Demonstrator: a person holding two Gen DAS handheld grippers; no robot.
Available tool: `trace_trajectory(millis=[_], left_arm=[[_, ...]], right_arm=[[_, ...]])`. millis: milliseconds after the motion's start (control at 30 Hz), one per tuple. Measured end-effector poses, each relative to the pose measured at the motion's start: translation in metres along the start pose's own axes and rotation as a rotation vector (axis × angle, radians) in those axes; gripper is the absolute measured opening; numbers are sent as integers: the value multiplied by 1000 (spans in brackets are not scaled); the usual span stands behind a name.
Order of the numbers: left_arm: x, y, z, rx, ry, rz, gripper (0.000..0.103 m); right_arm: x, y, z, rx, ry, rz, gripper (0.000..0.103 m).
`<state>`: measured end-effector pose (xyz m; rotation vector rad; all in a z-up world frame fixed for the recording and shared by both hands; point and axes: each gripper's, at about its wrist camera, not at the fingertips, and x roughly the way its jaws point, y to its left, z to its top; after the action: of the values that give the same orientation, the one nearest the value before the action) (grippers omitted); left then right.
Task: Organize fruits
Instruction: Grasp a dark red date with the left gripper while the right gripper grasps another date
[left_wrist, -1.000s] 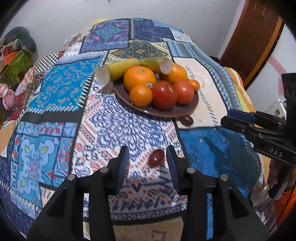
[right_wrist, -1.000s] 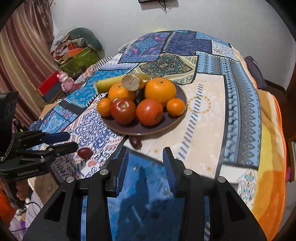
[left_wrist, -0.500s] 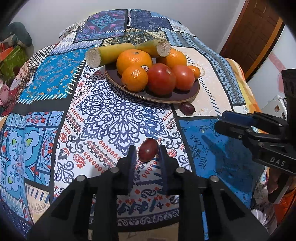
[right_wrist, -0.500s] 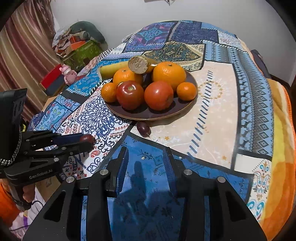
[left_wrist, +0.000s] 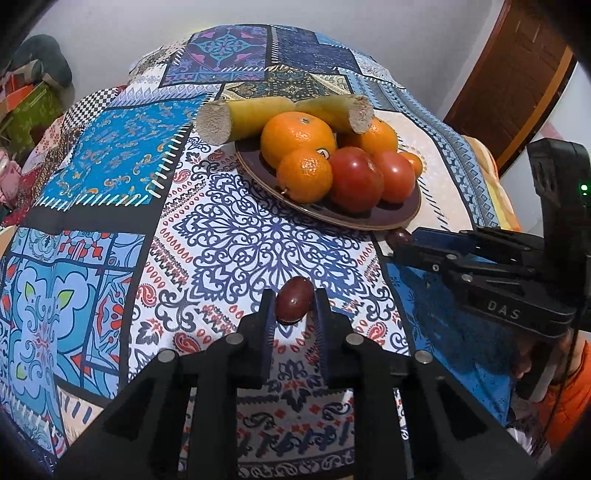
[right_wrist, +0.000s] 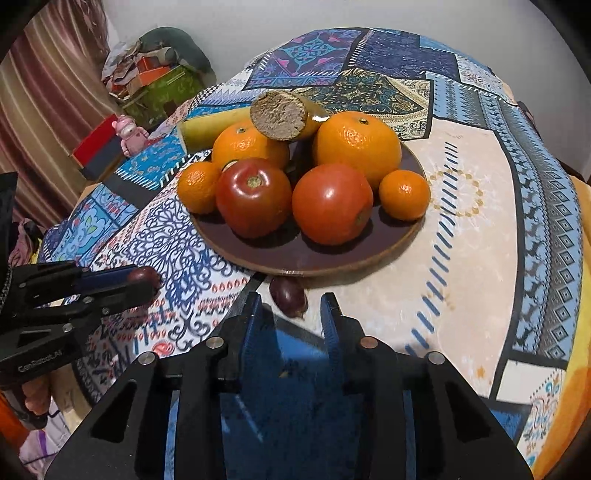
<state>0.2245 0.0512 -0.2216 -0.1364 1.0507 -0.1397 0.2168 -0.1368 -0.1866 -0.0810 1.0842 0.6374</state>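
Left wrist view: my left gripper (left_wrist: 294, 308) pinches one dark red date (left_wrist: 294, 304) between its pads, lifted so it can travel to the brown plate (left_wrist: 388, 218), where oranges and tomatoes are already gathered. My right gripper (right_wrist: 291, 308) stands open, lined up on the second date (right_wrist: 288, 295), which lies on the tabletop (right_wrist: 480, 229) against the plate's near rim.
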Motion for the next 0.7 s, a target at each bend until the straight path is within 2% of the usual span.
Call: trace_trajectory(millis=[200,500,700], left_arm=[[1,-2,2,7,-4,-8,20],[-11,-11,10,19,-37,-25,20],[-28,-22,26,38,-86,-36,20]], right_arm=[[3,-1,2,3,-6,-3,18],[-12,-7,-4,22,-30,11,17],[-33,-10,1,27,-80,12,17]])
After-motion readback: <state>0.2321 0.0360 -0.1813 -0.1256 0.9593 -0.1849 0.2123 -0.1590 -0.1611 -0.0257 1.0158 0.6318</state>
